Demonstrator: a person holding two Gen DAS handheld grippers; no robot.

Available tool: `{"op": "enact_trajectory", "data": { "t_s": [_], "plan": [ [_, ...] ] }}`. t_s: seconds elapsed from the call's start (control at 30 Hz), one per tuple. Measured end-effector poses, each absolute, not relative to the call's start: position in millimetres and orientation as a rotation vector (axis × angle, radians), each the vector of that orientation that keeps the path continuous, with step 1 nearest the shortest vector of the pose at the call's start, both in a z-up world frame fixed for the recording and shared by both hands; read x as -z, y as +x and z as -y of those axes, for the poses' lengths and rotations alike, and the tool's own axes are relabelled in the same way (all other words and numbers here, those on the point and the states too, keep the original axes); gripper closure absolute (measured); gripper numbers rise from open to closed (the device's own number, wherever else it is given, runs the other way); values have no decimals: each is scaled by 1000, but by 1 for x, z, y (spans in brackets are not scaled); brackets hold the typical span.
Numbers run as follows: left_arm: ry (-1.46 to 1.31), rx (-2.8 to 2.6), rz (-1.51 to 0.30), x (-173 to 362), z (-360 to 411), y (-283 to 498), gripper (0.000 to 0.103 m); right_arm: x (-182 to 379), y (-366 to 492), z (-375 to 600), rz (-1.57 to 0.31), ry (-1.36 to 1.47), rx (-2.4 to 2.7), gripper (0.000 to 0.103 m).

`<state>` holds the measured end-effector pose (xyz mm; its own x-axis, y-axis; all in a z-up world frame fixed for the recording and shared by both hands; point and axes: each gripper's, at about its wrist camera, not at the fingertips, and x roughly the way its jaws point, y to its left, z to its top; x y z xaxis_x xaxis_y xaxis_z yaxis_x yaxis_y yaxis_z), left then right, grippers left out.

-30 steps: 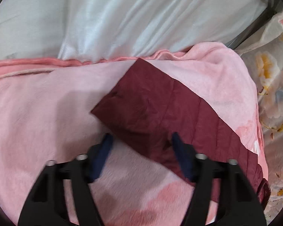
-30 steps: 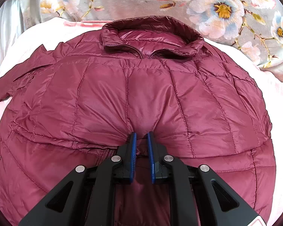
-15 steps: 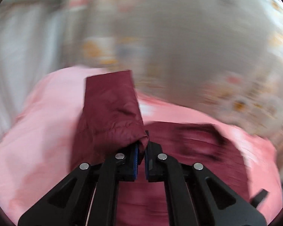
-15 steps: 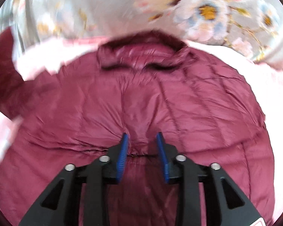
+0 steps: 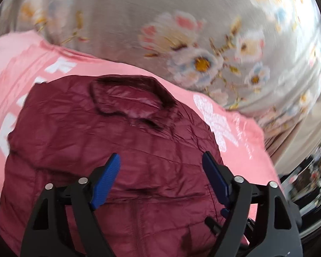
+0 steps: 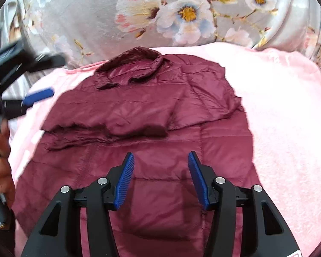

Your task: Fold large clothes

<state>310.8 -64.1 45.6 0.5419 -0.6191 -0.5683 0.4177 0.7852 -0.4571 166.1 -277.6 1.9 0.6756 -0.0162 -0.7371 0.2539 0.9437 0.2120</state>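
The right gripper hangs with jaws wide apart and nothing between them, just above the lower body of the jacket; the left gripper is spread as wide and equally empty over the same garment. The jacket lies front-up on a pink blanket, its long axis running straight away from both tools, collar at the far end and hem nearest. Both sleeves are already folded across the chest. I judge the next fold to be hem toward collar, so each gripper would have to draw back to the near edge; neither is clearly nearer. White lettering on the blanket is too blurred to read, and the jacket shows no label.
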Motion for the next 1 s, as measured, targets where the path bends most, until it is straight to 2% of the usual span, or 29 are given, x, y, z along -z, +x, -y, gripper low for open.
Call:
{"op": "enact_trajectory", "data": {
  "t_s": [0.13,0.33,0.43,0.47,0.5,0.57,0.7,0.8,0.93,1.0],
  "plan": [
    [-401,488,-817,-34,-7,334,21,-2,192,277,-811,400,90,42],
    [-644,339,-962,20,-96,369,22,16,223,292,-859,495,171,42],
    [-725,318,-988,38,-116,380,22,23,227,301,-859,532,181,43],
    [-746,318,-989,42,-119,383,22,26,231,300,-871,515,185,56],
    [-758,317,-995,46,-120,388,22,27,234,300,-877,501,178,83],
    [-785,299,-1009,54,-122,396,25,26,247,294,-907,432,163,100],
    [-766,265,-1005,58,-116,405,29,-34,240,299,-716,358,148,101],
    [-720,246,-994,57,-109,411,29,-61,243,305,-663,294,152,101],
    [-700,208,-1012,65,-104,425,42,-60,255,322,-691,268,190,101],
    [-674,172,-1013,66,-104,430,53,-56,257,332,-700,283,198,101]
  ]
}}
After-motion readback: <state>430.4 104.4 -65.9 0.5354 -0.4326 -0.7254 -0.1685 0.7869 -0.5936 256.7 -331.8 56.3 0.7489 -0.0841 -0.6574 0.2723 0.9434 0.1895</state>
